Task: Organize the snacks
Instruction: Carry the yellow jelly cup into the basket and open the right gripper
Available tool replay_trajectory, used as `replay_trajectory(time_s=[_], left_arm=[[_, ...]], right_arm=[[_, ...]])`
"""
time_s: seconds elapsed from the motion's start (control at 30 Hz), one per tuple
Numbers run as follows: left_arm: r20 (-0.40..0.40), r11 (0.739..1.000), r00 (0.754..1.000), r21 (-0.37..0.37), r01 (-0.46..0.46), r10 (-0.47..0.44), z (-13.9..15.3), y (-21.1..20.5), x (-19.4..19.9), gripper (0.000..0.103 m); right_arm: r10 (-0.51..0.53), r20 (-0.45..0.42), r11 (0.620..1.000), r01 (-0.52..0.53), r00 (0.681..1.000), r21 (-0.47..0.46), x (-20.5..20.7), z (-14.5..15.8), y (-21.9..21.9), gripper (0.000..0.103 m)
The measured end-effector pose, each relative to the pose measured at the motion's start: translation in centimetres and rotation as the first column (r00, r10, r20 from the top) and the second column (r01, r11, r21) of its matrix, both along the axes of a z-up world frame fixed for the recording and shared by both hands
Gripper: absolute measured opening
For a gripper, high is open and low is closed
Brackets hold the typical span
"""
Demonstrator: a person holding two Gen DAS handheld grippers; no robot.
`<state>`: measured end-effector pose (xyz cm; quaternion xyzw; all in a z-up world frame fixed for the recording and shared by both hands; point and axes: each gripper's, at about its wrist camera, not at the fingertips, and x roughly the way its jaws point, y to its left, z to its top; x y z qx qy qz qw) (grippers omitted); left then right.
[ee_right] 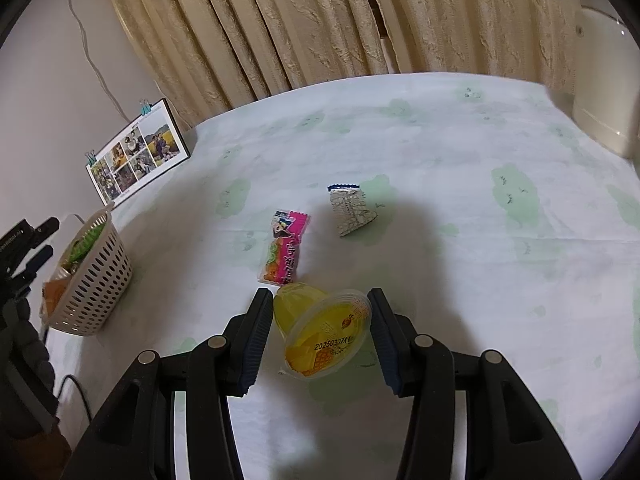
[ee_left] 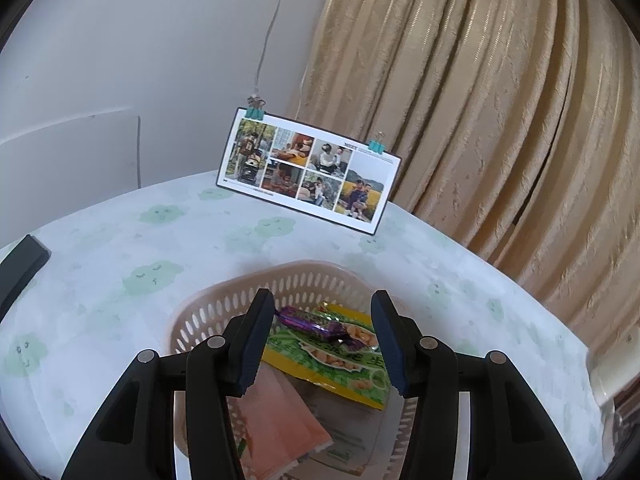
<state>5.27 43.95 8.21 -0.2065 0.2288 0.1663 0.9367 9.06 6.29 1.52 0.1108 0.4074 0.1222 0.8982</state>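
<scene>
Cloud-print tablecloth [ee_right: 440,140] w/ beige curtains behind, photo card [ee_left: 308,164] propped at the back. Far left, the left gripper [ee_left: 322,340] hangs over the basket [ee_left: 200,316], jaws apart, nothing in them. Purple candy [ee_left: 316,326] sits on the green peanut bag [ee_left: 340,356] inside, pink packet [ee_left: 280,420] below that. Basket bottom is mostly hidden by the fingers, so can't tell what else is in there.

Moving right: pink snack pack [ee_right: 285,248] and a silver wrapper [ee_right: 352,212] lie loose on the cloth, well apart from the basket.

Right gripper [ee_right: 318,328] straddles the yellow jelly cup [ee_right: 322,332], which lies on its side, jaws open; whether the pads touch it I can't tell. Imo the cup's stiff-ish but slick and rolls easy, prob heavier than the wrappers. Grab across the body near the rim, not the foil lid. Label's only partly legible.
</scene>
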Motion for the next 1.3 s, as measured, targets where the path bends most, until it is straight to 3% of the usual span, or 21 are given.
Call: replay_trajectory(time_s=[0.3,0.8,1.3], left_arm=[[0.021,1.0,1.0,-0.011,-0.02,0.021,0.3,0.7,-0.4,0.052],[0.032,0.999,0.999,-0.039,-0.025,0.027,0.6,1.2,-0.6,0.052],[0.064,0.996,0.996,-0.078,-0.05,0.055,0.9,2.4,-1.4,0.052]], right_arm=[[0.067,0.025,0.996,-0.069,0.997,0.064,0.2,1.8,2.9,0.046],[0.257,0.118,0.955,-0.271,0.959,0.123,2.3,6.9,13.8,0.046],[0.349,0.111,0.922,-0.363,0.93,0.137,3.6,6.0,19.9,0.048]])
